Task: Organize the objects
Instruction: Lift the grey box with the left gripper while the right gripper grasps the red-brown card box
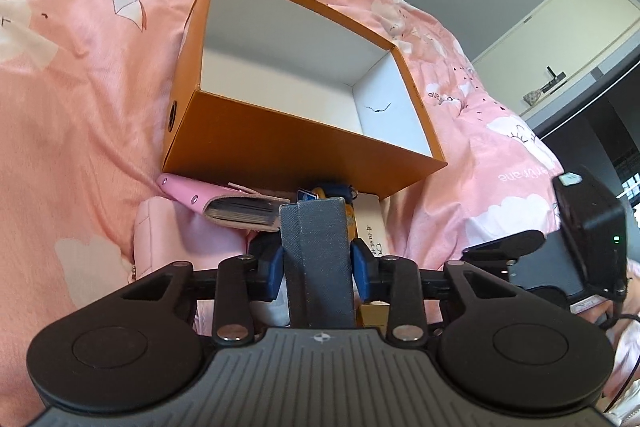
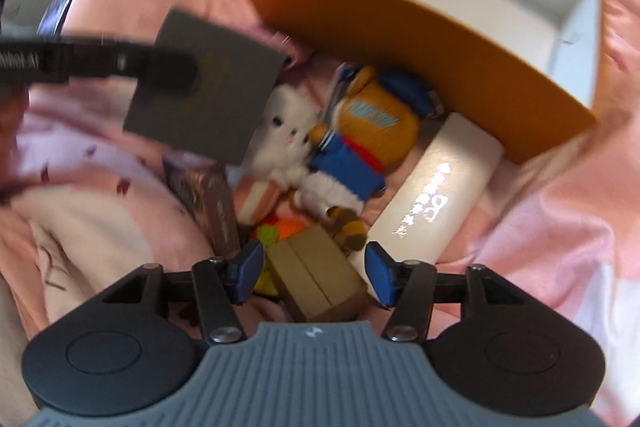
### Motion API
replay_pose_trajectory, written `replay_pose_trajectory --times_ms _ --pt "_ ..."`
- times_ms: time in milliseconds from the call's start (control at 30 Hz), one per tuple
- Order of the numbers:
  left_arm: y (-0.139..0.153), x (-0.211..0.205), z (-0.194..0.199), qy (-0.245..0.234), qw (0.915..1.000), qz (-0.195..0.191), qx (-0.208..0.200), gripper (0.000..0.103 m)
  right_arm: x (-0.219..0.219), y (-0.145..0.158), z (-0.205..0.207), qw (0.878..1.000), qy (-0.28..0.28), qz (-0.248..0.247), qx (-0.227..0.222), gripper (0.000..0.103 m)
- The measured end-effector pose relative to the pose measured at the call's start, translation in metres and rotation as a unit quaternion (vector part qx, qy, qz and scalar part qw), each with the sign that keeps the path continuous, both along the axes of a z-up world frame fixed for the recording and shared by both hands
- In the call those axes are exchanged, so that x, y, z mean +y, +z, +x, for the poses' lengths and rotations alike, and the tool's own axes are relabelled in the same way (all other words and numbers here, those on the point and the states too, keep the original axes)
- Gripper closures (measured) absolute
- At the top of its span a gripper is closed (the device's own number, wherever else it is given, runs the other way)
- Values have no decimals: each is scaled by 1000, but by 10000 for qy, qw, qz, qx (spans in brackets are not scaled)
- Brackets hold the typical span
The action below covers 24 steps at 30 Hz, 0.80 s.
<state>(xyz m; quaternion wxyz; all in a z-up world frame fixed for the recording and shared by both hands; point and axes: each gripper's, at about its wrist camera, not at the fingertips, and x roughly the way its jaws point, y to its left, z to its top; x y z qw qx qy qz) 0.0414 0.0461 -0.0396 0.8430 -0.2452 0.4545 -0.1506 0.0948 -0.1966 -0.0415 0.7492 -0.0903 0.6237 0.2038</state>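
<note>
An open orange box (image 1: 280, 131) with a white inside stands on the pink bedspread; it also shows in the right wrist view (image 2: 400, 39). My left gripper (image 1: 318, 263) is shut on a dark grey book (image 1: 320, 259), held just in front of the box; the book shows in the right wrist view (image 2: 204, 83). My right gripper (image 2: 314, 273) is open, with a tan cardboard box (image 2: 316, 275) between its fingers, not gripped. Beyond it lie a white plush toy (image 2: 288, 135), an orange and blue plush toy (image 2: 360, 147) and a long white box (image 2: 436, 195).
A pink notebook (image 1: 224, 203) lies at the orange box's near left corner. A dark book (image 2: 208, 199) and an orange and yellow knitted item (image 2: 280, 231) lie by the right gripper. A white cabinet (image 1: 560, 39) stands past the bed.
</note>
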Motion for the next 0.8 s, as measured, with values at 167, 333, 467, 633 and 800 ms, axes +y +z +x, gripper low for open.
replay_pose_trajectory --times_ms 167,333,467,633,800 --pt "-5 2 0 46 9999 32 164 64 3 -14 9 9992 180 6 360 44" --pt "-10 11 1 172 9991 -196 339 62 1 -23 15 9988 109 -29 485 44" --pt "-10 11 0 150 9992 -214 317 63 2 -17 15 9992 147 -45 369 44" --pt "-3 6 -2 92 9999 -63 119 63 16 5 14 9991 409 64 45 46" --pt "6 13 -5 248 9996 -96 -93 64 31 6 23 9960 470 756 28 56"
